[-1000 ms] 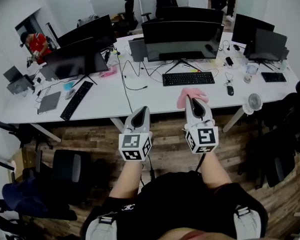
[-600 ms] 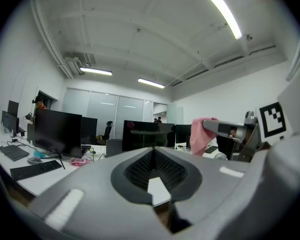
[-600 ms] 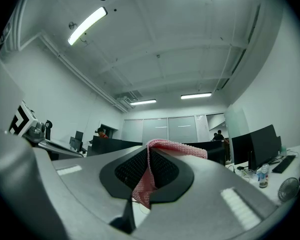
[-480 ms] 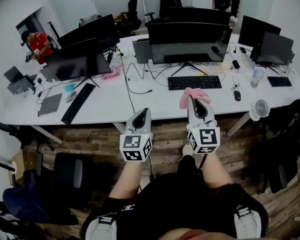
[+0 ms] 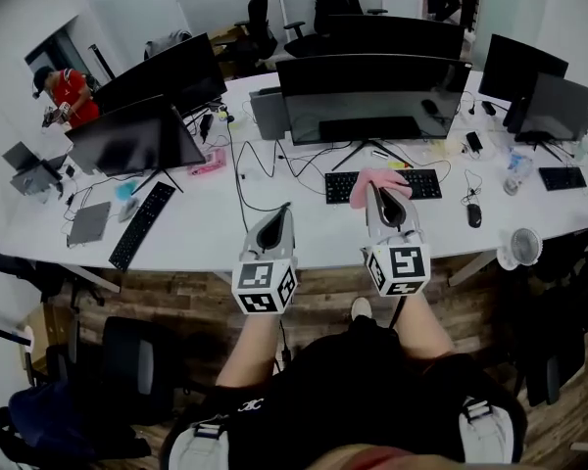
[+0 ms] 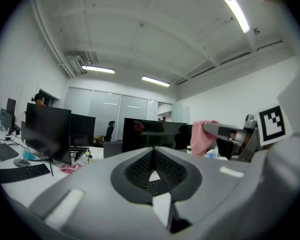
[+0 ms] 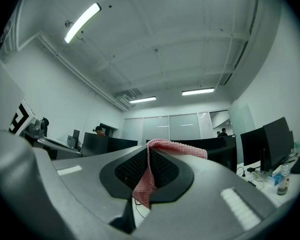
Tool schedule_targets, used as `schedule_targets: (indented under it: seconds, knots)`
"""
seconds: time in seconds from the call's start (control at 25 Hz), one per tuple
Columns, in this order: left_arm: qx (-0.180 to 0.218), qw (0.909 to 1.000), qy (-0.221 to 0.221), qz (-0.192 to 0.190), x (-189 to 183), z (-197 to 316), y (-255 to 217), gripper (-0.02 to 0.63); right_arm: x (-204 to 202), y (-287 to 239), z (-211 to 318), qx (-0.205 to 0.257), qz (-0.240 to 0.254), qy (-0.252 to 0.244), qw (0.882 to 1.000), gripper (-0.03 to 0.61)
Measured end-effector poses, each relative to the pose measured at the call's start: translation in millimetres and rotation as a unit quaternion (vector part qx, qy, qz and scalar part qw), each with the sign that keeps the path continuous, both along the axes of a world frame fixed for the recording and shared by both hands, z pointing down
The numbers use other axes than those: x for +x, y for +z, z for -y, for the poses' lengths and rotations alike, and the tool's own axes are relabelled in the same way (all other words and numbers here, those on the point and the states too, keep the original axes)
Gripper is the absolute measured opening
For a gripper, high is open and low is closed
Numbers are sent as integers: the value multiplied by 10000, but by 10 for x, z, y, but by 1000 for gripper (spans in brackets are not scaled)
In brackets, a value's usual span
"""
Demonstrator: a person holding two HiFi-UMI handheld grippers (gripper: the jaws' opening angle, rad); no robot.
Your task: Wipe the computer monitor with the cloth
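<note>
A wide dark computer monitor (image 5: 372, 94) stands on the white desk (image 5: 196, 223), with a black keyboard (image 5: 416, 184) in front of it. My right gripper (image 5: 377, 192) hovers over the keyboard's left part, shut on a pink cloth (image 5: 374, 178) that bunches at its tip. In the right gripper view the pink cloth (image 7: 160, 151) drapes out of the closed jaws of the right gripper (image 7: 149, 160), with the monitor (image 7: 225, 151) behind. My left gripper (image 5: 282, 211) is held beside it over the desk's front edge, shut and empty. The left gripper (image 6: 154, 156) points at the monitor (image 6: 157, 133).
More monitors (image 5: 142, 130) and a second keyboard (image 5: 135, 225) stand at the desk's left; smaller monitors (image 5: 549, 101) stand at the right. A mouse (image 5: 473, 215), a small fan (image 5: 517, 248) and loose cables (image 5: 250, 169) lie about. A person in red (image 5: 64, 91) sits far left.
Both grippers have come closer to the desk. The right gripper with the cloth now reaches over the keyboard; the left tip has crossed the desk's front edge.
</note>
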State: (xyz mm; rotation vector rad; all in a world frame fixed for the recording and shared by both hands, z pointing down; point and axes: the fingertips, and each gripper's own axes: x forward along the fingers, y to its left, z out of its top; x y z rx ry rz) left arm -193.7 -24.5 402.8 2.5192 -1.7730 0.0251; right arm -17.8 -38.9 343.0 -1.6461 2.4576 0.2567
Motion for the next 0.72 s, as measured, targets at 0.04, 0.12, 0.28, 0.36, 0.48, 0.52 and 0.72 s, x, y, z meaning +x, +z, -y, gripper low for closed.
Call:
schedule_targets:
  seconds: [0.04, 0.12, 0.28, 0.36, 0.48, 0.52, 0.72]
  knots:
    - [2, 10000, -16, -2, 30, 135, -14, 49, 22, -8, 150, -14, -2, -30, 10000, 11]
    - [3, 10000, -67, -10, 77, 393, -39, 49, 47, -33, 439, -28, -22, -118, 9999, 11]
    - [19, 9997, -219, -63, 124, 905, -118, 49, 69, -117, 983, -2, -59, -314, 9995, 11]
    - [41, 9995, -293, -104, 139, 1155, -164, 49, 82, -155, 1243, 26, -70, -403, 9992, 11]
    - [46, 9993, -352, -102, 185, 1493, -198, 49, 103, -178, 1605, 13, -65, -522, 9986, 11]
    - [44, 9993, -372, -88, 199, 1590, -200, 49, 104, -180, 1713, 9, -69, -564, 9984, 11]
    - [18, 9988, -466, -154, 186, 1973, -202, 49, 42, -217, 2189, 29, -152, -764, 9970, 11]
